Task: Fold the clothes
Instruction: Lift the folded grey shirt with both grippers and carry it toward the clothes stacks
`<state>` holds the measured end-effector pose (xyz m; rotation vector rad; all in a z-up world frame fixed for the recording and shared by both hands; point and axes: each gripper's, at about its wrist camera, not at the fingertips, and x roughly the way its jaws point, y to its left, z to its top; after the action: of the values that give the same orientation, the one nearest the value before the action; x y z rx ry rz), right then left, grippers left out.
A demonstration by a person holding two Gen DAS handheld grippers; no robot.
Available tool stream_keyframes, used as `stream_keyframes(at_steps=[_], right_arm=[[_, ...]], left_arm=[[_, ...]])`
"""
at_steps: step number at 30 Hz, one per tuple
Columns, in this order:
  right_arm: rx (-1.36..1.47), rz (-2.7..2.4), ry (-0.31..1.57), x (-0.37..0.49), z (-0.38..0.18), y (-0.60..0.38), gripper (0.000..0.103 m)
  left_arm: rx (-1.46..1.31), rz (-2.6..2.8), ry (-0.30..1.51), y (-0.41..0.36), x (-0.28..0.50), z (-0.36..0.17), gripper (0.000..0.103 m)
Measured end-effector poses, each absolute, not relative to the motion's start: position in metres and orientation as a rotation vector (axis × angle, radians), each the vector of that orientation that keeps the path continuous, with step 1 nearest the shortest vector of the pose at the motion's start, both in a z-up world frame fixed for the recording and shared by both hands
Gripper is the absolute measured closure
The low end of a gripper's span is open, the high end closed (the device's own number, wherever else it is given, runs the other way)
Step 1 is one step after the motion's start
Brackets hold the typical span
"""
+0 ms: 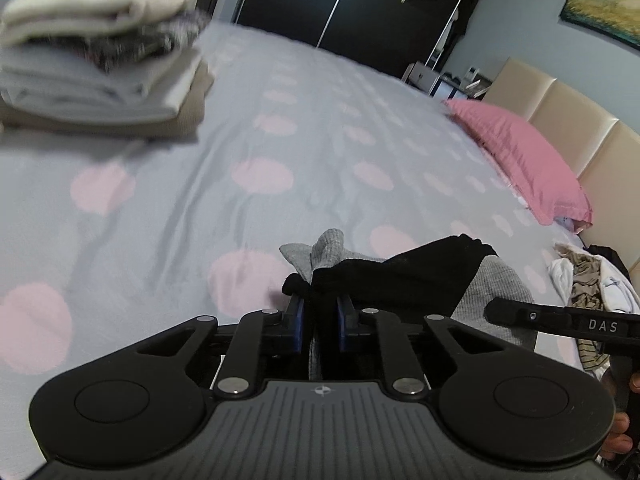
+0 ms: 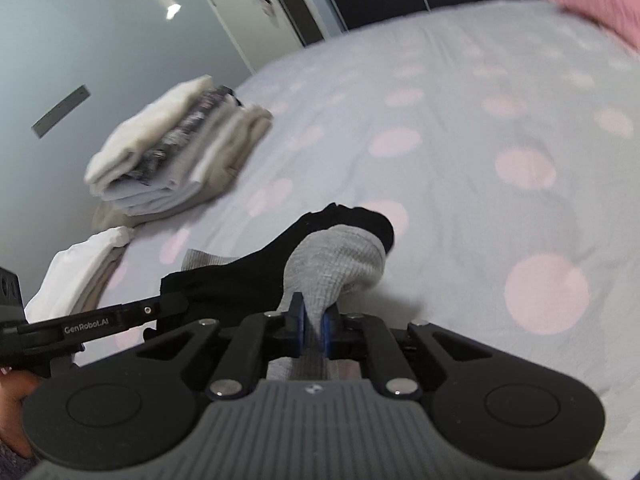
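A grey ribbed garment with black parts (image 1: 404, 276) hangs between both grippers just above the bed. My left gripper (image 1: 320, 306) is shut on its black and grey end. In the right wrist view the same garment (image 2: 336, 264) bulges ahead of my right gripper (image 2: 313, 316), which is shut on its grey ribbed end. The right gripper's finger (image 1: 560, 320) reaches in from the right in the left wrist view. The left gripper's finger (image 2: 120, 318) reaches in from the left in the right wrist view.
The bed sheet (image 1: 280, 140) is pale grey with pink dots. A stack of folded clothes (image 1: 96, 60) sits at the far left, also visible as a stack (image 2: 176, 148). A pink pillow (image 1: 524, 160) lies by the headboard. Unfolded clothes (image 1: 588, 284) are heaped at the right. More folded white cloth (image 2: 80, 272) lies near left.
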<state>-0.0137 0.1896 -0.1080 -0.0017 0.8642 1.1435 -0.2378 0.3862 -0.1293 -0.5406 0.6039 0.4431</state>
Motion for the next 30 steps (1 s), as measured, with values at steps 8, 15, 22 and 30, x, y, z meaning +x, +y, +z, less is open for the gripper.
stream_keyframes(at_steps=[8, 15, 22, 30], right_arm=[[-0.004, 1.219, 0.715, -0.054, -0.056, 0.191, 0.093], [0.003, 1.304, 0.601, -0.089, -0.016, 0.215, 0.093], [0.025, 1.415, 0.565, -0.126, 0.008, 0.26, 0.093], [0.015, 1.592, 0.54, -0.191, 0.04, 0.334, 0.093]], left_arm=[[-0.472, 0.489, 0.48, 0.377, -0.282, -0.076, 0.096], [-0.404, 0.568, 0.368, 0.385, -0.325, -0.032, 0.096], [-0.355, 0.67, 0.296, 0.411, -0.378, 0.006, 0.096], [-0.338, 0.831, 0.215, 0.451, -0.458, 0.045, 0.096]])
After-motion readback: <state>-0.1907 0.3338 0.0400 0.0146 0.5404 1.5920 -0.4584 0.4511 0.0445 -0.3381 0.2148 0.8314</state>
